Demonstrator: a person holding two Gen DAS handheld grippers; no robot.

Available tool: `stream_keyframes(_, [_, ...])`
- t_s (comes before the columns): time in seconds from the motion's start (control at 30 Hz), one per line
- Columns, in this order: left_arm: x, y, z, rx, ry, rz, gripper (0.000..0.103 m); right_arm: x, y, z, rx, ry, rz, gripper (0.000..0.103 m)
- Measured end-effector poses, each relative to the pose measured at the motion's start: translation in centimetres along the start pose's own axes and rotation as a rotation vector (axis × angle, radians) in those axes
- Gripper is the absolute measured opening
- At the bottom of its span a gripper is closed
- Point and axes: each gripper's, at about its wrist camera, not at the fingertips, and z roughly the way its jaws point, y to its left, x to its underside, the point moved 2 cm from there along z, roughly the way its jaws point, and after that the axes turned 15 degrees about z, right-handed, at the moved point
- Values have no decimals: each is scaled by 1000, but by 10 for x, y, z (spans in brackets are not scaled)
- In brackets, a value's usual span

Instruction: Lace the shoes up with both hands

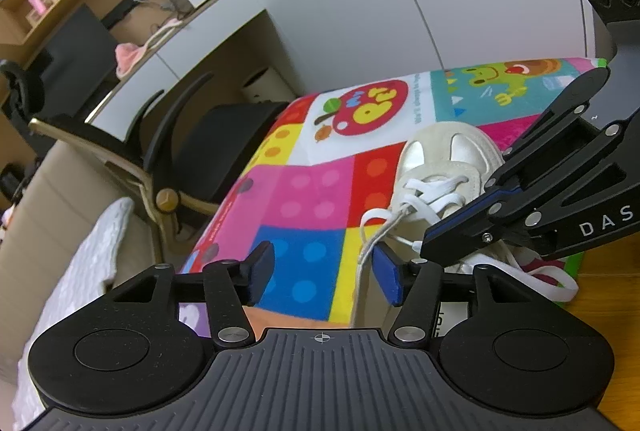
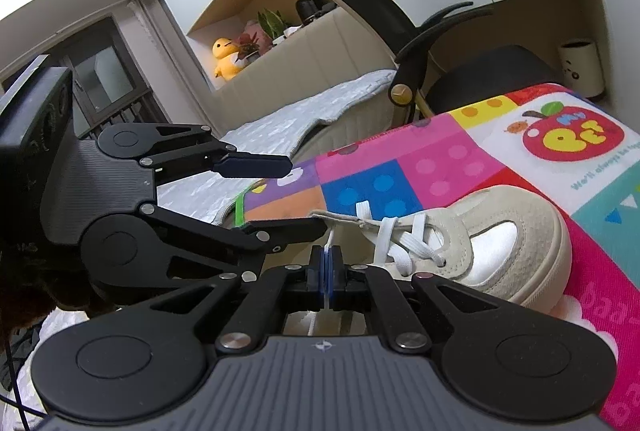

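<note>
A beige and white sneaker [image 1: 444, 151] [image 2: 520, 231] lies on a colourful play mat [image 1: 312, 191] [image 2: 440, 167], its white laces loosely crossed. My right gripper [image 2: 329, 267] [image 1: 430, 241] is shut on a white lace end [image 2: 330, 245] that runs up toward the shoe's tongue. My left gripper [image 1: 324, 275] [image 2: 290, 195] stands open just beside the shoe's heel end. A thin lace strand [image 1: 380, 231] hangs close to the inside of its right pad [image 1: 386, 277], and neither pad presses on it.
A black office chair [image 1: 192, 159] [image 2: 400, 31] stands past the mat's far edge, by a white desk. A bed with a grey quilt [image 1: 80, 271] [image 2: 300, 119] lies alongside. A white bin [image 2: 580, 71] sits on the floor.
</note>
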Motion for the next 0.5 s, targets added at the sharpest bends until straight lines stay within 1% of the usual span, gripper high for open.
stream_keyframes(0.13, [0, 1, 0, 1, -3, -2, 64, -1, -1, -2, -6, 4, 5, 2])
stream_keyframes(0.33, [0, 0, 0, 1, -2, -6, 64, -2, -3, 1, -16, 16, 10, 2])
stream_keyframes(0.5, [0, -1, 0, 3, 1, -7, 64, -2, -2, 4, -29, 9, 12, 2])
